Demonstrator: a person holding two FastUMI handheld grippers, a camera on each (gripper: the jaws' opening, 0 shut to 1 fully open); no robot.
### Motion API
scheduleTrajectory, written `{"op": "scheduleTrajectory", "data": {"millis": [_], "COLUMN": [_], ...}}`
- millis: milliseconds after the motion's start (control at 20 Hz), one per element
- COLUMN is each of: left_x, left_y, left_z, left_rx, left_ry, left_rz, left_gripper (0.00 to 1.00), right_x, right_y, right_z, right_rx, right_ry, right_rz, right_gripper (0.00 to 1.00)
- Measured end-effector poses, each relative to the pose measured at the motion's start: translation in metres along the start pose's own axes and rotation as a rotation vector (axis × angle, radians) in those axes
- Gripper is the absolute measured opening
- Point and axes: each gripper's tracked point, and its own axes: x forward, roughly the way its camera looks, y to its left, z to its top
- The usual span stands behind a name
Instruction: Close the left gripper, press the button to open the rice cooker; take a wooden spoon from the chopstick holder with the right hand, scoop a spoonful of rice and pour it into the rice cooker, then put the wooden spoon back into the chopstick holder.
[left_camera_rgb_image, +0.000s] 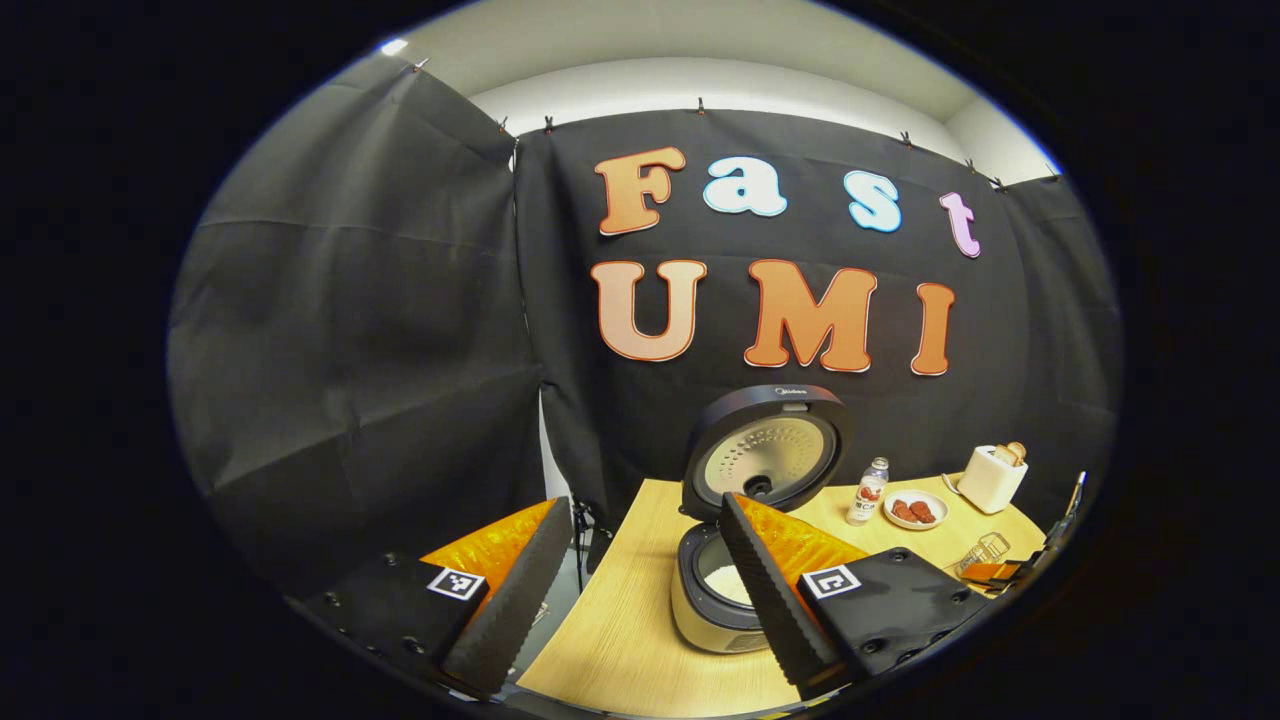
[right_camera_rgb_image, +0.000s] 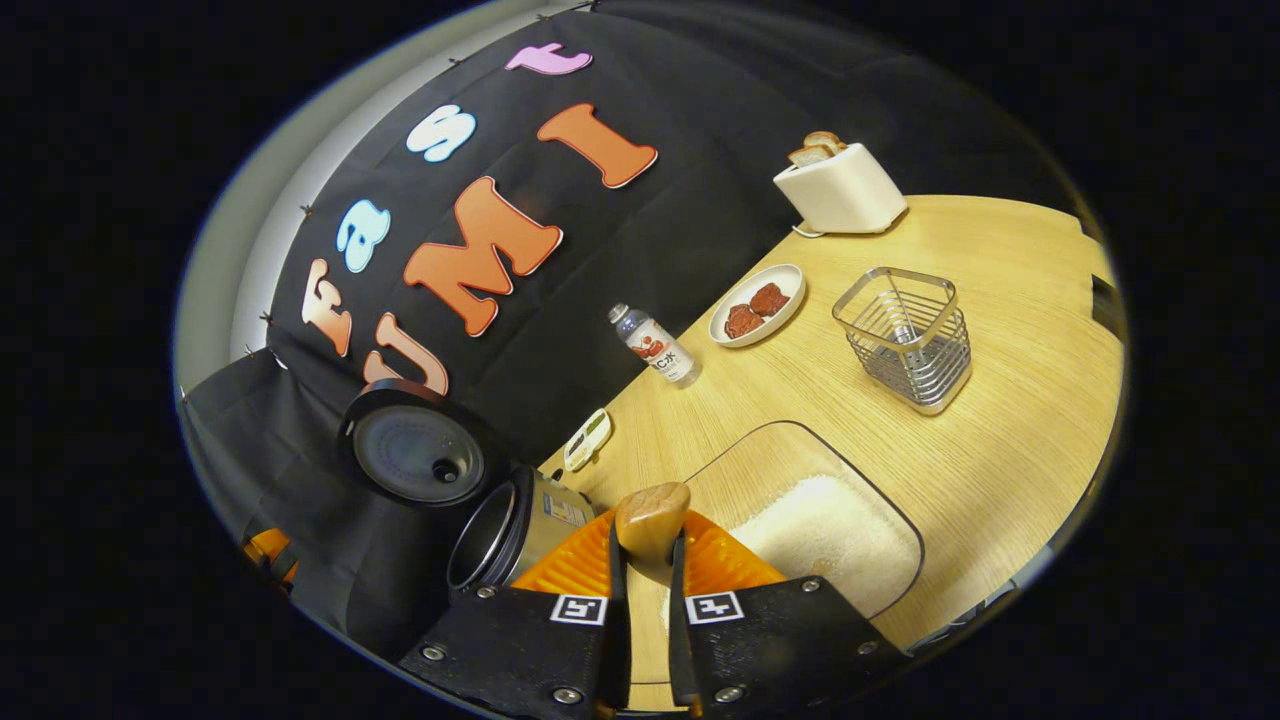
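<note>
The right tool (right_camera_rgb_image: 648, 590) pinches the wooden spoon (right_camera_rgb_image: 651, 522) above the clear rice tray (right_camera_rgb_image: 878, 505), with the wire holder (right_camera_rgb_image: 905, 338) beyond the tray. The rice cooker (left_camera_rgb_image: 745, 520) stands open beside the tray, its lid up; the left tool (left_camera_rgb_image: 640, 590) is spread wide before it. Behind the tray on the tabletop (right_camera_rgb_image: 1030, 300) stand a bottle (right_camera_rgb_image: 655, 345), plate (right_camera_rgb_image: 757, 304) and toaster (right_camera_rgb_image: 840, 190)

Open rice cooker (left_camera_rgb_image: 745, 530) (rice inside) — table (left_camera_rgb_image: 620, 620)

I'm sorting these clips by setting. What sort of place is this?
Most likely a staged kitchen counter in a recording booth, not a real home. A wooden table backed by a black cloth wall carries an open rice cooker, a toaster and a clear tray of rice.
</note>
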Motion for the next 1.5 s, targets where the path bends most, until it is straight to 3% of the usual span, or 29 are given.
{"op": "scheduleTrajectory", "data": {"millis": [400,650,1100,1150,1200,1300,1450,1500], "left_x": [-0.003,-0.004,0.0,-0.001,0.0,0.0,0.0,0.0], "left_y": [-0.005,-0.005,-0.022,-0.024,-0.025,-0.03,-0.035,-0.036], "left_z": [0.001,0.01,0.019,0.02,0.021,0.023,0.026,0.026], "left_rx": [-0.018,-0.032,-0.05,-0.047,-0.043,-0.036,-0.038,-0.039], "left_ry": [-0.001,-0.024,-0.043,-0.045,-0.048,-0.053,-0.06,-0.06], "left_rz": [-0.015,-0.015,-0.041,-0.044,-0.046,-0.053,-0.062,-0.066], "left_gripper": [0.99,0.97,1.0,0.99,0.99,0.98,0.97,0.97], "right_x": [-0.002,-0.017,-0.03,-0.031,-0.031,-0.032,-0.034,-0.033], "right_y": [-0.005,-0.016,-0.008,-0.006,-0.002,0.006,0.023,0.028], "right_z": [0.004,0.031,0.081,0.085,0.089,0.097,0.107,0.111], "right_rx": [0.217,0.362,0.492,0.509,0.527,0.57,0.595,0.596], "right_ry": [0.016,-0.026,-0.096,-0.1,-0.102,-0.101,-0.11,-0.111], "right_rz": [0.023,0.024,0.028,0.029,0.034,0.038,0.047,0.051], "right_gripper": [0.14,0.14,0.14,0.1,0.14,0.1,0.14,0.1]}}
